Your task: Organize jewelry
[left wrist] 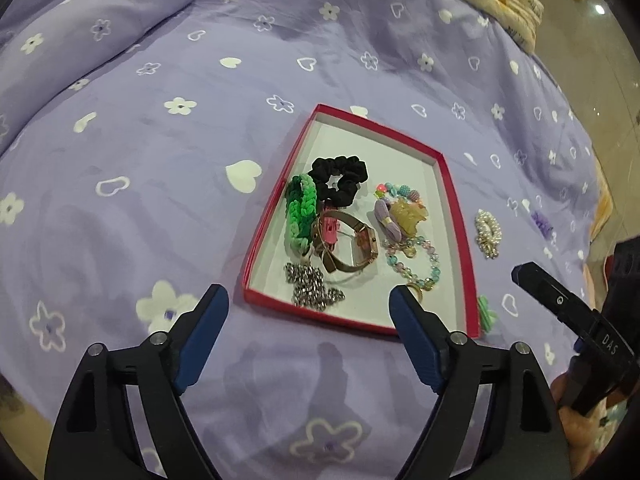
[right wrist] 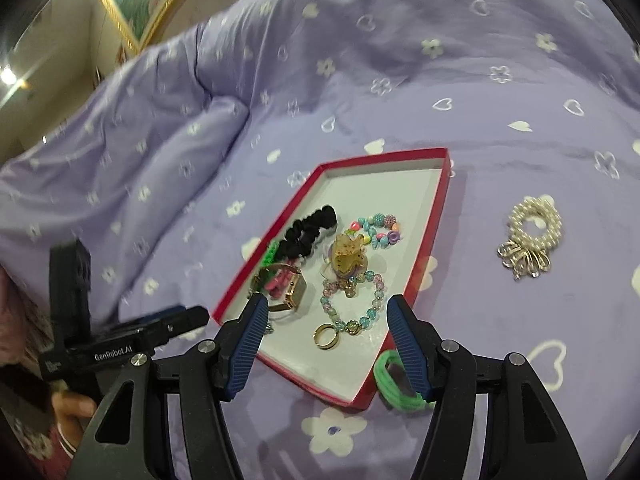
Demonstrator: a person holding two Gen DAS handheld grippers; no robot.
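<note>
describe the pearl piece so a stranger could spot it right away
On the purple flowered bedspread lies a shallow red box of jewelry. The pearl bracelet lies alone on the fabric beside it: a coil of white pearls with silvery loops, the only white piece.

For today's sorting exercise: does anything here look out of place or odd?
Yes. Most jewelry sits inside the red tray, but the pearl bracelet lies apart on the bedspread, and a green hair tie rests outside against the tray's near corner. A small purple item also lies loose.
</note>
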